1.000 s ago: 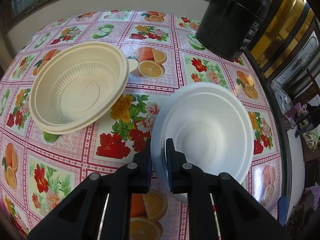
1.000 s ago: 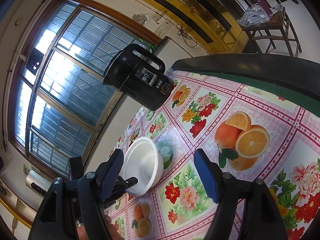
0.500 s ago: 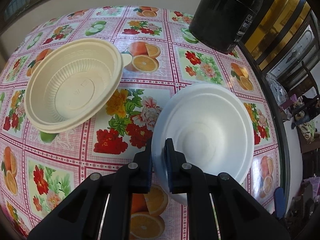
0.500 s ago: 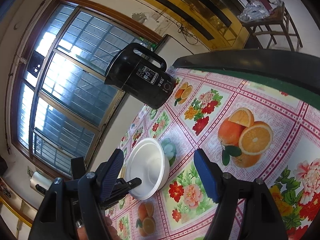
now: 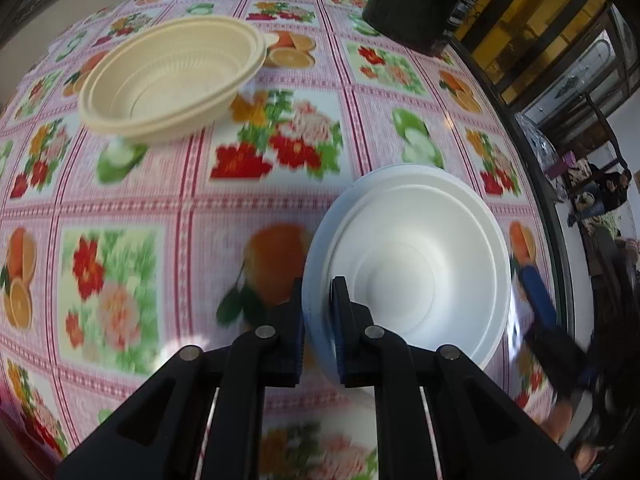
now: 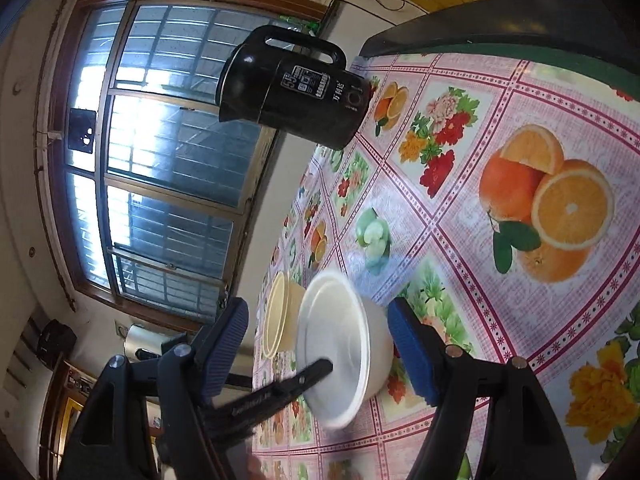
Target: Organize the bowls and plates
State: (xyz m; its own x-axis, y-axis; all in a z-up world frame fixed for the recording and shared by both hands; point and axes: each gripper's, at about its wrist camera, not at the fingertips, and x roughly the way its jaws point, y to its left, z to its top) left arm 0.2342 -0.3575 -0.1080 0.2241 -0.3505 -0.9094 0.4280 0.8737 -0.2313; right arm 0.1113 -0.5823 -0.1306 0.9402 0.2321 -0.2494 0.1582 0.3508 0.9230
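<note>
On the fruit-patterned worktop (image 5: 168, 208), the white bowl (image 5: 416, 256) was gripped at its near rim by the clenched fingers of the left gripper (image 5: 318, 316). The cream bowl (image 5: 172, 76) was set well apart. The right gripper (image 6: 316, 344) was held spread, nothing grasped.

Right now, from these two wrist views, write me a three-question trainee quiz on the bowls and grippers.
1. True or false: the left gripper is shut on the white bowl's rim.
2. The right gripper is: A) open and holding nothing, B) shut on the cream bowl.
3. Which dark appliance stands at the tablecloth's far edge?

Key: 1 true. 2 A. 3 the black kettle.
</note>
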